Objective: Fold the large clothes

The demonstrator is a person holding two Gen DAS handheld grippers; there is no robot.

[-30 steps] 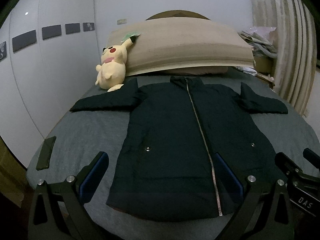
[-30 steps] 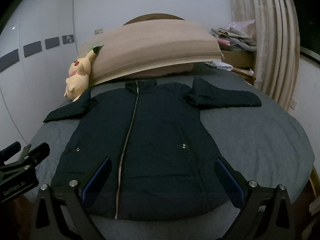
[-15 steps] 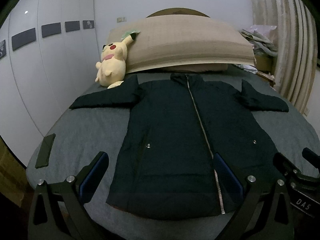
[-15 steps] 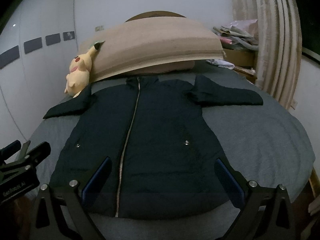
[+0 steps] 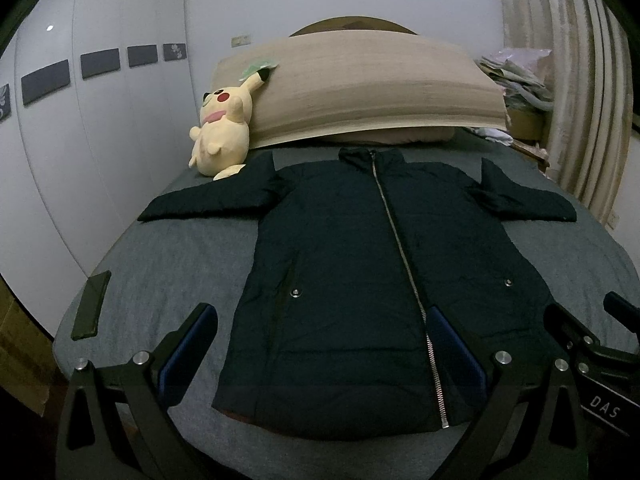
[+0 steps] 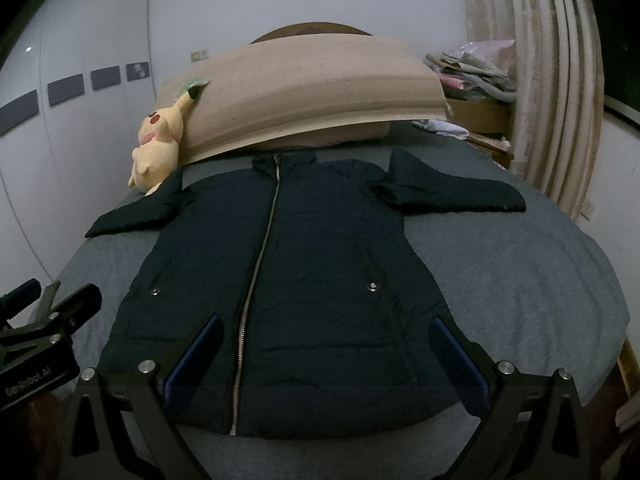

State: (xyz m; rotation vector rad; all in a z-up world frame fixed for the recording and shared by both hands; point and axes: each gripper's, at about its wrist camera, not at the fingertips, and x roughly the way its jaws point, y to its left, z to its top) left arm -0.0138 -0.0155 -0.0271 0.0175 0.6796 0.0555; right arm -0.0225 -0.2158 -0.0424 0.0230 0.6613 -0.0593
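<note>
Probably soft, bulky and slippery, the dark zipped jacket (image 5: 384, 280) lies flat on the grey bed (image 5: 172, 264), best pinched at a sleeve cuff, while left gripper (image 5: 320, 344) and right gripper (image 6: 326, 352) hover near its hem, fingers apart.

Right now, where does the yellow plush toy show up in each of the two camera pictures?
Left wrist view: yellow plush toy upper left of centre, against the pillow.
Right wrist view: plush toy further left, same pillow edge.
Shared landmark: the jacket's zipper.
</note>
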